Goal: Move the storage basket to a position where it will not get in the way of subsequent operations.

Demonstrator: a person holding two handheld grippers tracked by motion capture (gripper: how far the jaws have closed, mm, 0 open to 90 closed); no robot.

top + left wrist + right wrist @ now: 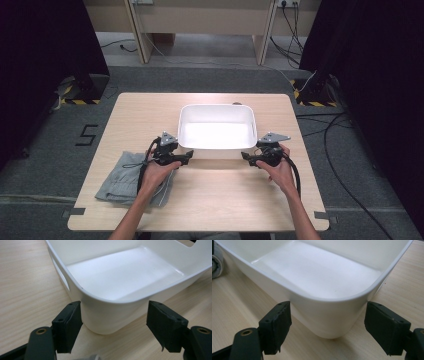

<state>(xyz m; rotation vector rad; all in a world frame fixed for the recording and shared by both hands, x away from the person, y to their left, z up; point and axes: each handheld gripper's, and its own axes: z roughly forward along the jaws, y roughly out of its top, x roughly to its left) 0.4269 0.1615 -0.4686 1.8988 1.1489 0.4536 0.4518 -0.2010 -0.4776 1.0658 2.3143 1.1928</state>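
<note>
An empty white plastic bin [217, 107] stands in the middle of the wooden table [150, 110]. My left gripper [186, 157] is at its near left corner, jaws open. In the left gripper view the rounded corner of the bin [107, 315] sits between the open jaws of the left gripper [115, 327], close to the left pad. My right gripper [246, 157] is at the near right corner. In the right gripper view that corner of the bin [329, 317] lies between the wide-open jaws of the right gripper [328, 330], with gaps on both sides.
A crumpled grey cloth [120, 175] lies on the table's near left part, partly under the left forearm. The bin has a handle slot [62, 277] in its side wall. Cables [340, 165] run over the floor to the right, and dark curtains flank the table.
</note>
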